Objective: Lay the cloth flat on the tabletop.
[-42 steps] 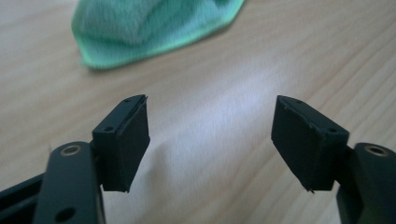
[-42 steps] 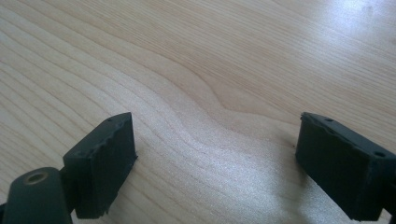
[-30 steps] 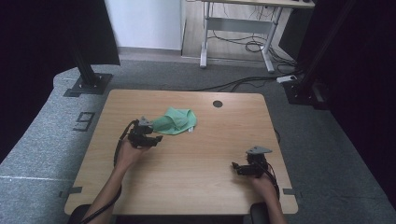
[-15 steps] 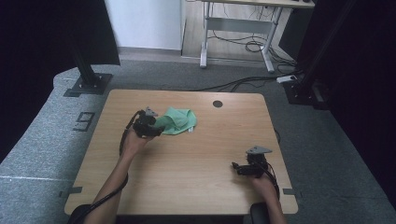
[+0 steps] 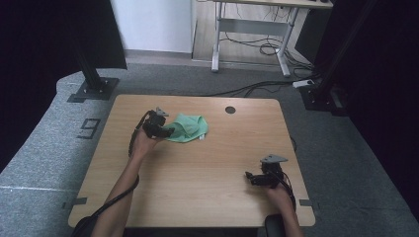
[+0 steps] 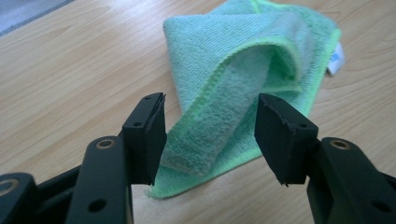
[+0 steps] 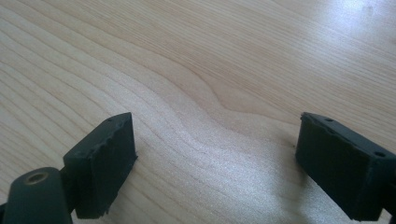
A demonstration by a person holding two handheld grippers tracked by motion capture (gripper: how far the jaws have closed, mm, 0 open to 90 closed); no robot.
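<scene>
Sliding toward twelve o'clock since a second ago, the left gripper (image 5: pixel 167 132) is reaching the green cloth (image 5: pixel 188 128), jaws half open astride a fold, ungripped; the right gripper (image 5: pixel 251 177) is idling at five o'clock on the table (image 5: pixel 207 173), wide open, empty; a pinch looks likely next.

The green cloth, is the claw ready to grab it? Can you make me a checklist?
1. Left claw open: ok.
2. Folded flap of the green cloth between its jaws: ok.
3. Pads pressing the cloth: not ok, gaps show on both sides.
4. Cloth lying on the wooden table, nothing on top: ok.
5. Right claw away from the cloth, open over bare wood: ok.
6. How many layers will get pinched: cannot tell.
</scene>
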